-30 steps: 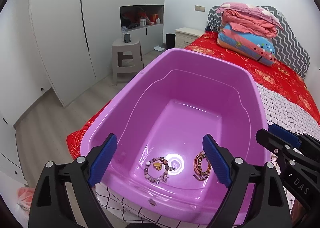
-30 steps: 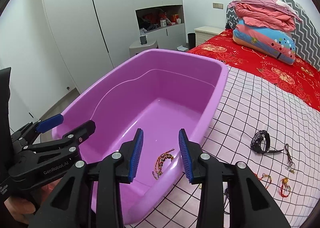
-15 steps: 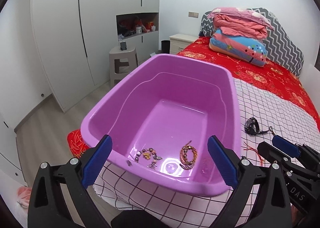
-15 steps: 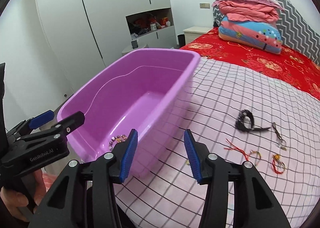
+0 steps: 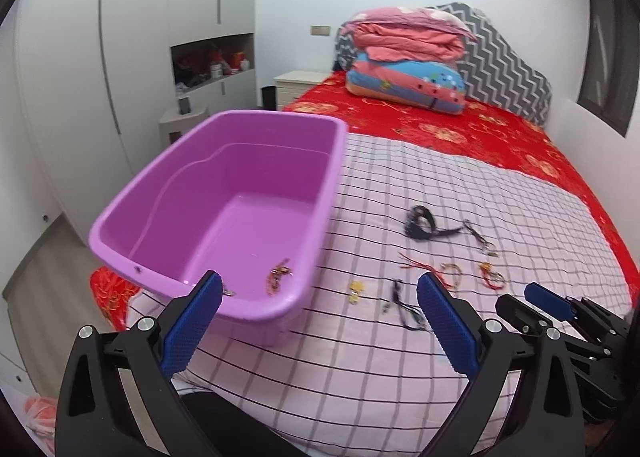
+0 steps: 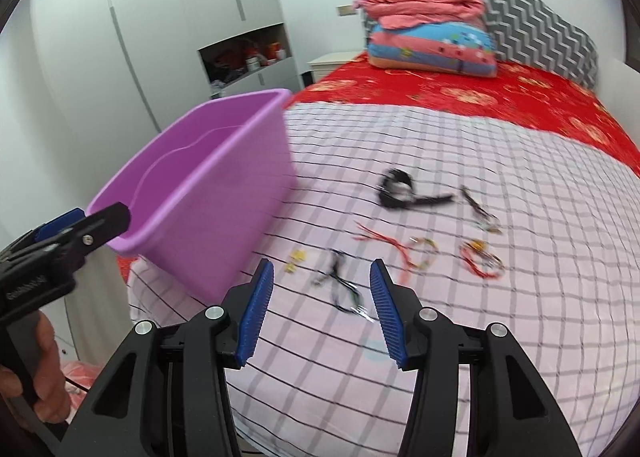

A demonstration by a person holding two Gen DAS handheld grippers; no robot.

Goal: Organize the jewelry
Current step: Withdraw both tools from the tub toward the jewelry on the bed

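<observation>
A purple tub (image 5: 224,119) stands on the checked sheet at the left. A woven red-gold bracelet (image 5: 279,275) lies on its floor, and a second piece is mostly hidden behind my left finger. Loose jewelry lies on the sheet to the right: a black cord (image 6: 340,283), a small gold piece (image 6: 296,259), a red cord (image 6: 384,241), a red bracelet (image 6: 480,259) and a black coiled band (image 6: 396,187). My left gripper (image 5: 320,289) stands wide open and empty near the tub's corner. My right gripper (image 6: 321,271) is open and empty, above the black cord.
The checked sheet (image 5: 460,177) covers the near half of a bed with a red cover (image 5: 460,125). Folded quilts (image 5: 404,57) are stacked at the headboard. White wardrobes (image 5: 120,37) and bare floor lie left of the tub. A hand (image 6: 44,377) holds the left gripper's grip.
Both views have swung right, from over the tub to the loose jewelry on the sheet. Both grippers stand wider apart than a second ago. The bracelets stay in the tub.
</observation>
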